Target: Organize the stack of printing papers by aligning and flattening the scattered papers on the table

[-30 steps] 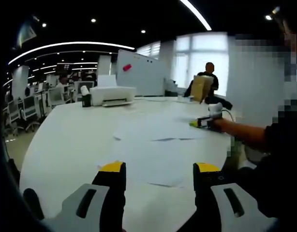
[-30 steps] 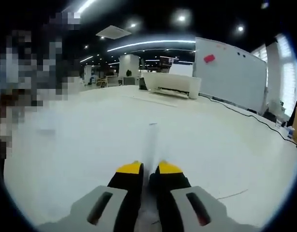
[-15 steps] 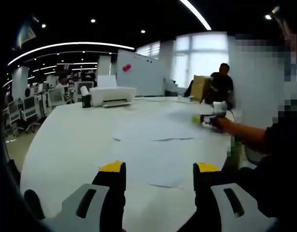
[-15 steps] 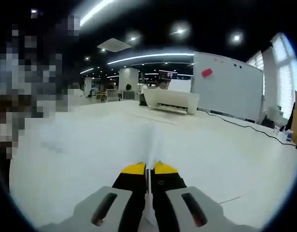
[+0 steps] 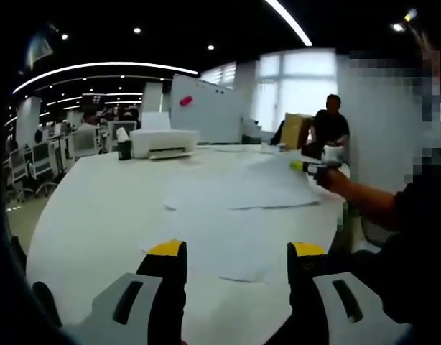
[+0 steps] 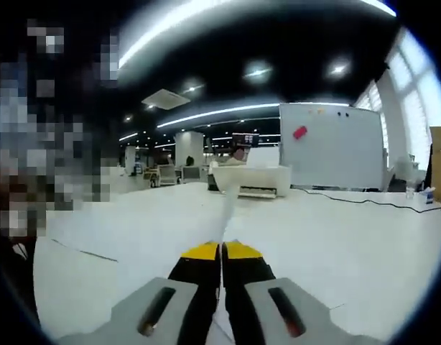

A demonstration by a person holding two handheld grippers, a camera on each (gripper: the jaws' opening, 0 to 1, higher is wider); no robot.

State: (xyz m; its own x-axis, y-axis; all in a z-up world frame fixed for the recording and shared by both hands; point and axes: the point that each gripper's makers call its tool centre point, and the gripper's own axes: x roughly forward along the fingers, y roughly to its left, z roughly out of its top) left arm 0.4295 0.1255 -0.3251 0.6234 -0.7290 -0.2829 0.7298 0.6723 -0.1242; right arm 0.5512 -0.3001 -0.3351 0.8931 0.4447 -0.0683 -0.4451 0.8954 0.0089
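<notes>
Several white sheets of paper [image 5: 228,208] lie loosely overlapped across the white table [image 5: 91,208]. In the left gripper view my left gripper [image 5: 236,251] is open low over the nearest sheet [image 5: 220,251], its yellow-tipped jaws wide apart with nothing between them. Far right in that view, my right gripper [image 5: 307,167] holds up the edge of a large sheet [image 5: 271,183], which rises off the table. In the right gripper view my right gripper [image 6: 221,249] is shut on that sheet [image 6: 228,208], seen edge-on as a thin white strip running ahead.
A white printer [image 5: 163,142] [image 6: 253,180] stands at the table's far end with a dark bottle [image 5: 124,146] beside it. Behind is a whiteboard [image 5: 206,108] [image 6: 328,147]. A person sits by the window with a cardboard box [image 5: 298,131]. A cable [image 6: 364,201] runs over the table.
My right gripper has closed fully on the sheet's edge and lifted it up off the table. The left gripper has stayed still and open.
</notes>
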